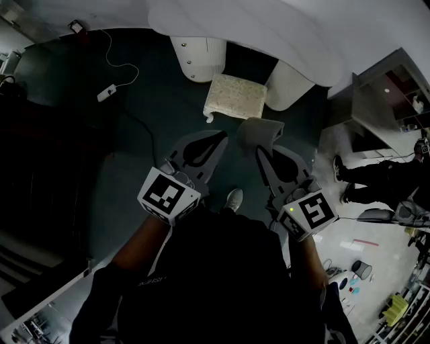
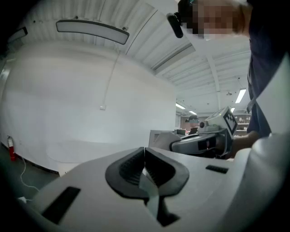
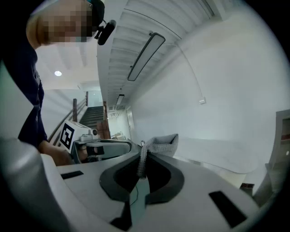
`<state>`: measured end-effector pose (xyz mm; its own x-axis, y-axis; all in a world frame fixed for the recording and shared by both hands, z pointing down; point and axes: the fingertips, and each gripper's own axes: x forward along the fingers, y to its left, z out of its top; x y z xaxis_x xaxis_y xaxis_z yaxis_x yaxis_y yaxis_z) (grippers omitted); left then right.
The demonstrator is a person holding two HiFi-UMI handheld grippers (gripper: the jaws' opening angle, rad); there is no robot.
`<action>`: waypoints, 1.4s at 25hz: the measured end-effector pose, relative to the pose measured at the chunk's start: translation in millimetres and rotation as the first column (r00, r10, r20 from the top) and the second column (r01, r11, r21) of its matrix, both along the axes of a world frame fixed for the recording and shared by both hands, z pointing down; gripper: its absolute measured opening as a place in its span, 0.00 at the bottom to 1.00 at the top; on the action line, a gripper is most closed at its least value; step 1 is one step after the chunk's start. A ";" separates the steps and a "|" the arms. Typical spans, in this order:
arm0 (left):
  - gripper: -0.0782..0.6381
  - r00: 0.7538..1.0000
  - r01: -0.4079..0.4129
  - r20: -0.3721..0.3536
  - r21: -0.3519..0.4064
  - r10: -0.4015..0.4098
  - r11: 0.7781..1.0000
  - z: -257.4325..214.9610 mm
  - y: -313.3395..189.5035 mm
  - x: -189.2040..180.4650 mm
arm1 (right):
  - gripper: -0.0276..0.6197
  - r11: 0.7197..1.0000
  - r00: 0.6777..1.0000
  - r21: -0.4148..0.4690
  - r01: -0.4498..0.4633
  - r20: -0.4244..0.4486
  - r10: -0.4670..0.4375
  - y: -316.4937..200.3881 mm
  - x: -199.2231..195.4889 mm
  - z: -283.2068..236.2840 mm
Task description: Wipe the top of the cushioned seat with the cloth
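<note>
In the head view the cushioned seat [image 1: 235,96], a small cream square stool, stands on the dark carpet ahead of both grippers. My right gripper [image 1: 262,149] is shut on a grey cloth [image 1: 261,132], which sticks up past its tips just short of the seat's near edge. In the right gripper view the cloth [image 3: 161,143] is pinched between the dark pads of the right gripper [image 3: 142,164]. My left gripper [image 1: 215,140] hovers left of the cloth, apart from the seat. In the left gripper view the left gripper [image 2: 144,159] has its jaws pressed together with nothing in them.
A white curved table [image 1: 269,20] on two ribbed round legs [image 1: 199,58] stands just behind the seat. A power strip with its cable [image 1: 107,92] lies on the carpet at the left. My shoe [image 1: 233,199] is below the grippers. Another person's feet [image 1: 342,173] stand at the right.
</note>
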<state>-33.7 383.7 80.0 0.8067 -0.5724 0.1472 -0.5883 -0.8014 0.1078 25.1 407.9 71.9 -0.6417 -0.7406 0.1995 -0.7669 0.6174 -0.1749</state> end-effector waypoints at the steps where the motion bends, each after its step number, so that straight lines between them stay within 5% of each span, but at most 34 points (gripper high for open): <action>1: 0.12 1.000 0.003 0.003 -0.004 -0.003 1.000 1.3 0.4 -0.4 | 0.09 1.000 1.000 -0.002 -0.001 0.001 0.001 0.2 0.4 1.0; 35: 0.12 0.997 0.079 0.023 -0.009 -0.079 0.997 12.5 3.6 66.2 | 0.09 0.999 0.999 -0.009 0.046 0.028 -0.046 -1.2 83.0 16.7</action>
